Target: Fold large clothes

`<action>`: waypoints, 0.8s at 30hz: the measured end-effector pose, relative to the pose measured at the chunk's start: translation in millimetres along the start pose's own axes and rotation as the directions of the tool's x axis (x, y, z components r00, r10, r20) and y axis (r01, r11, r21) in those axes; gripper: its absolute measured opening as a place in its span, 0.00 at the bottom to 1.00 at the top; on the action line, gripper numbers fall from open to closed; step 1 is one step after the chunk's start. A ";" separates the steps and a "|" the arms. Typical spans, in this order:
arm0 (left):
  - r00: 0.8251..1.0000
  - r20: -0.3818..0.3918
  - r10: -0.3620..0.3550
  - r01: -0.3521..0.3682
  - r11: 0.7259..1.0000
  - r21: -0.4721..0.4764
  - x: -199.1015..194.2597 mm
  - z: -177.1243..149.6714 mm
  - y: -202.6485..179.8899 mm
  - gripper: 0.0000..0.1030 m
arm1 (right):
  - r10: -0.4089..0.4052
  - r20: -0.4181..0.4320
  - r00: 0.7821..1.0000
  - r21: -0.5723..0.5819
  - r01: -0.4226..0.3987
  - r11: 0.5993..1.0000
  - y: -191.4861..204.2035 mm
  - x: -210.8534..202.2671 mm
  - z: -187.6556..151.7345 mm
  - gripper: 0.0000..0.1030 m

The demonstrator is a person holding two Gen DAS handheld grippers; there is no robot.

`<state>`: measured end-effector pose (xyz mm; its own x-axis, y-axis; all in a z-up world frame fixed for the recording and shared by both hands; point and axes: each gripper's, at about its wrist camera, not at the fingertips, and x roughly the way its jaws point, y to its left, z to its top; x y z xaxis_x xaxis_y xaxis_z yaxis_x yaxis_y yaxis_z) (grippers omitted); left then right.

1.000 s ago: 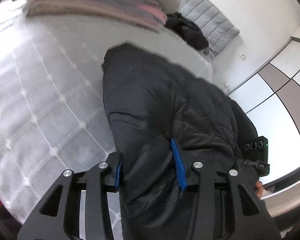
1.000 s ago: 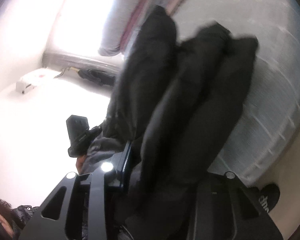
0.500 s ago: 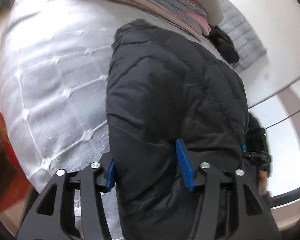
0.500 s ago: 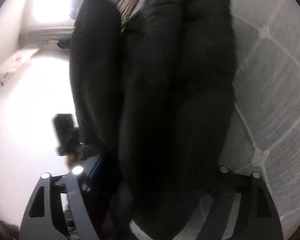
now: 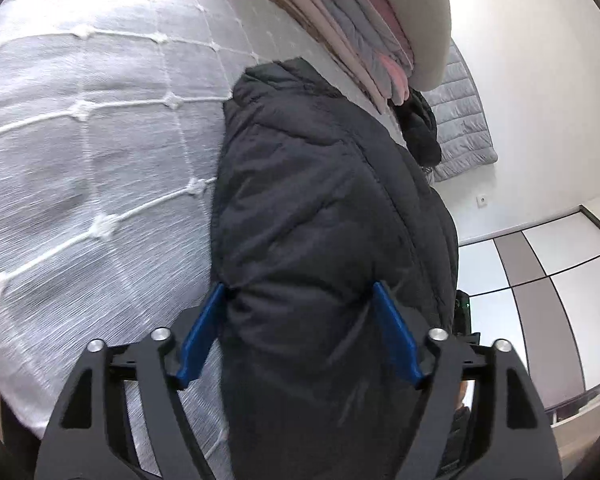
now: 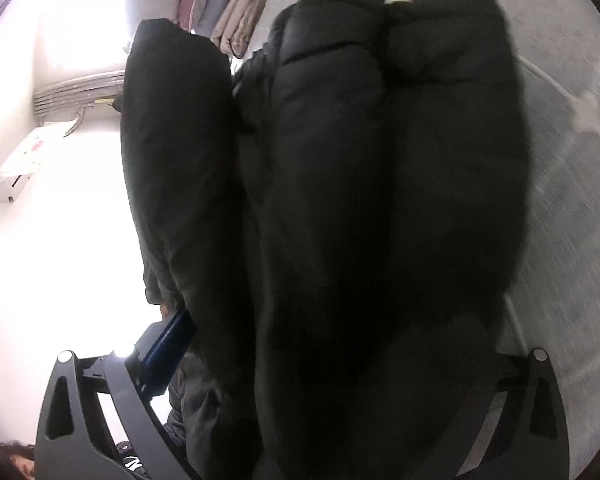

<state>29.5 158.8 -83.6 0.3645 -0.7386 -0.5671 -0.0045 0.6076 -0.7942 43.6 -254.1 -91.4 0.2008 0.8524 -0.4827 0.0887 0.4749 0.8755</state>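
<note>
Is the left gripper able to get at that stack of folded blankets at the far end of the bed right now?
Probably not directly: the black puffer jacket fills the left gripper, whose jaws have just been opening, and lies between it and the folded blankets.

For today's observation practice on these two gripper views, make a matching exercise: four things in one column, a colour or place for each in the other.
Things:
1. puffer jacket
2. bedspread
3. folded blankets
4. left gripper pads

Descriptions:
A. blue
B. stacked at the bed's far end
C. black, lying on the bed
D. light grey with a white stitched grid

Pairs: 1-C, 2-D, 3-B, 4-A
</note>
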 end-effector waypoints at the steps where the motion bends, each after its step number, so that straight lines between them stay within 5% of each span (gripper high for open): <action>1: 1.000 -0.007 0.002 -0.002 1.000 -0.001 3.4 1.8 0.0 0.69 | 0.007 0.014 1.000 -0.013 -0.007 1.000 0.8 1.0 1.3 0.94; 5: 0.997 0.038 0.069 -0.073 0.992 0.108 2.3 -4.2 -20.6 0.58 | -0.034 0.064 0.997 -0.120 0.041 0.992 11.9 2.3 -9.2 0.89; 8: 0.982 0.114 0.150 -0.172 0.959 0.223 -0.9 -9.7 -43.8 0.44 | -0.086 0.125 0.988 -0.199 0.110 0.974 27.1 -1.8 -9.3 0.61; 10: 0.970 0.165 0.177 -0.217 0.938 0.272 -6.7 -8.7 -57.5 0.34 | -0.077 0.178 0.981 -0.270 0.124 0.955 43.4 -7.8 -9.5 0.54; 17: 0.923 0.353 0.153 -0.286 0.888 0.361 -48.1 25.0 -87.6 0.28 | 0.041 0.264 0.964 -0.400 0.071 0.914 73.4 14.6 33.5 0.54; 20: 0.924 0.343 0.168 -0.287 0.898 0.333 -56.2 48.0 -70.9 0.30 | 0.012 0.241 0.971 -0.372 0.081 0.925 64.6 42.2 62.6 0.55; 22: 0.925 0.283 0.254 -0.326 0.911 0.250 -41.8 74.0 -38.6 0.42 | -0.138 0.220 0.966 -0.291 0.200 0.936 38.6 71.0 82.5 0.62; 24: 0.927 0.231 0.295 -0.330 0.936 0.127 -29.4 88.5 -6.3 0.50 | -0.150 0.188 0.971 -0.213 0.189 0.959 9.9 83.5 93.0 0.73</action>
<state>101.3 202.6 -42.6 0.5514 -0.4380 -0.7099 -0.0059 0.8490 -0.5284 152.0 -198.5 -121.2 0.3648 0.7153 -0.5960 -0.0847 0.6630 0.7439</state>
